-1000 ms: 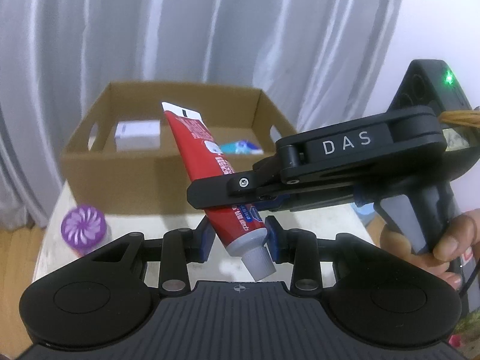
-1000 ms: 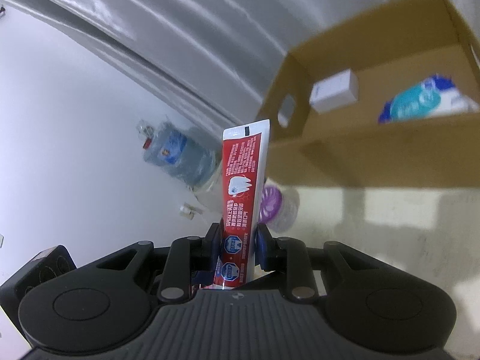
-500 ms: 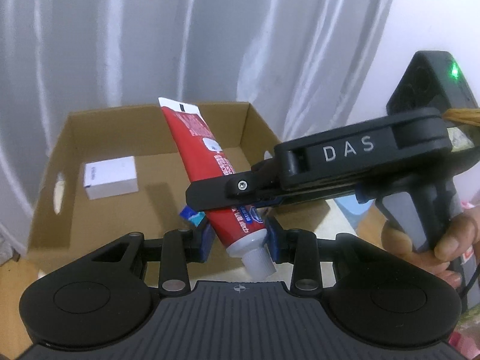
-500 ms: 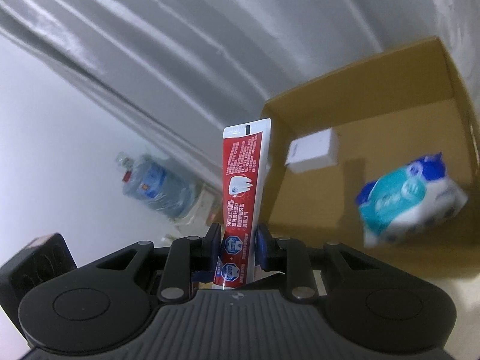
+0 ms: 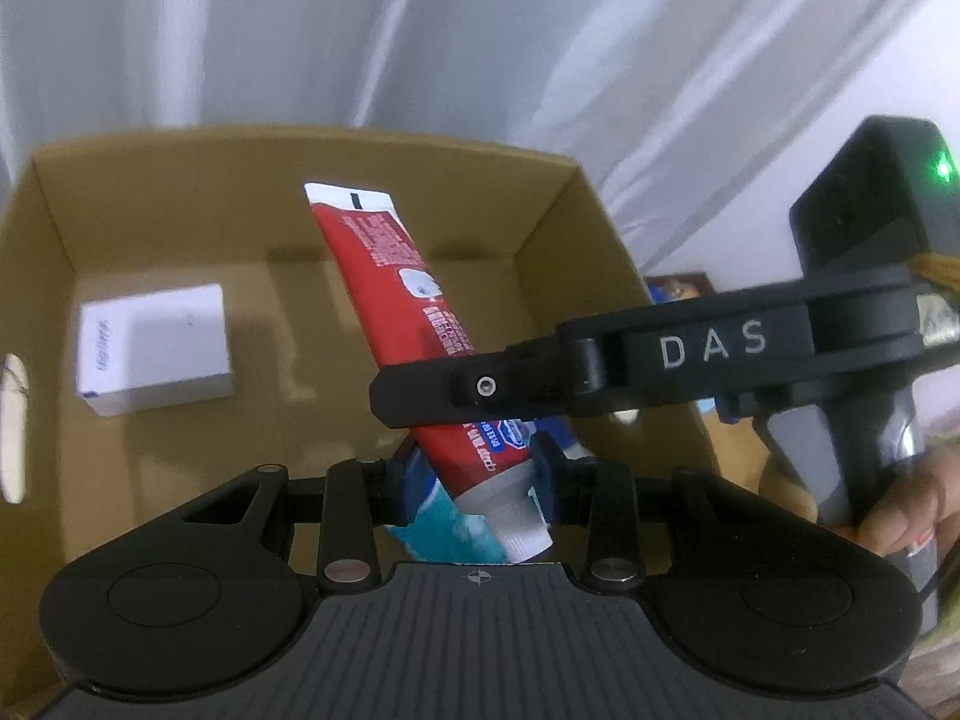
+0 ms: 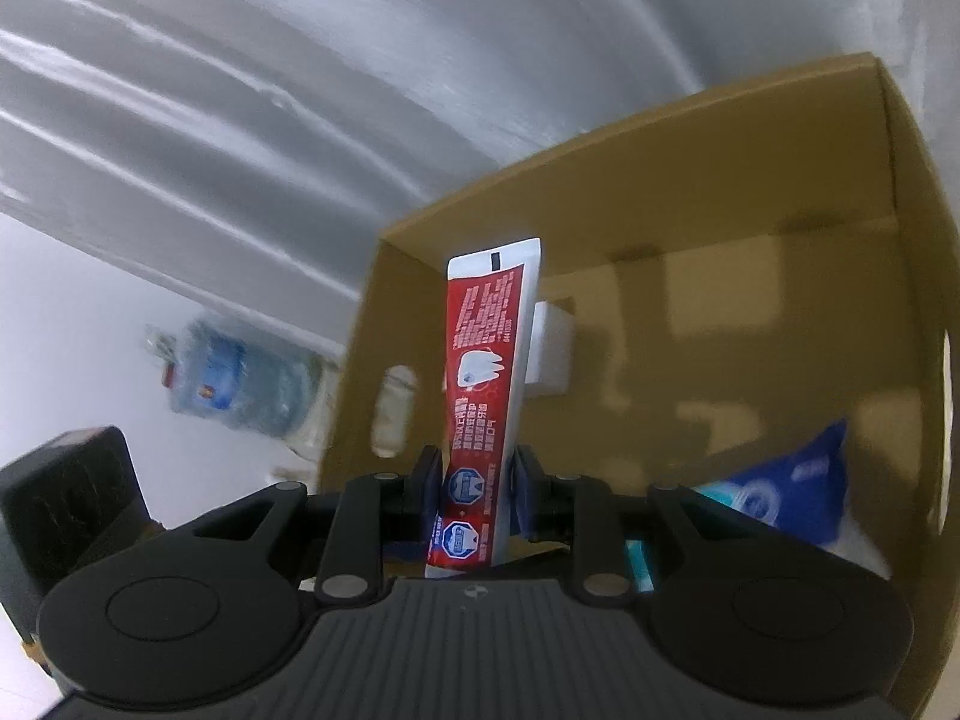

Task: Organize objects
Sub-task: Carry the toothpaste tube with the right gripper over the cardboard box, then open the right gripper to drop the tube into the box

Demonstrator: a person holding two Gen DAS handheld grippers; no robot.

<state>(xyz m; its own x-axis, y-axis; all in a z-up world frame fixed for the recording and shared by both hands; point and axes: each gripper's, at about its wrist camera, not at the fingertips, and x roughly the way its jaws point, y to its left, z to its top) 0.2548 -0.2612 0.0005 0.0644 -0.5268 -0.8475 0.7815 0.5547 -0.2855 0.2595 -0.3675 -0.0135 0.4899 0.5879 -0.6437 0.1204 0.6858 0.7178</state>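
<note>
Now, grip: both grippers clamp the same toothpaste tube (image 5: 414, 324) at once.
Left gripper (image 5: 474, 474): jaws closed on the tube's lower end, just above the cap; blue pads press its shoulder from either side.
Right gripper (image 6: 473, 486): jaws closed across the tube's lower body, its black finger crossing the tube in the left wrist view.
Tube material: soft glossy laminate, red with white print and blue badges, flattened toward a white crimped tail (image 6: 495, 261).
Tube shape: long and tapered, round at the ribbed white cap (image 5: 528, 531), flat and wide at the crimp.
Tube axis: long axis runs from the cap near the left camera up and away to the crimp, leaning left in the left wrist view; near upright in the right wrist view.
Tube place: held in the air above the open cardboard box (image 5: 150, 180), touching nothing inside it.
Box: plain brown corrugated board, matte, straight walls, oval handle cut-outs.
Inside box: small white carton (image 5: 156, 354), smooth and rectangular; blue and teal soft plastic pack (image 6: 786, 492), crinkled.
Hand (image 5: 906, 504): wraps the right gripper's handle.
Backdrop: pale pleated curtain (image 5: 420, 30).
</note>
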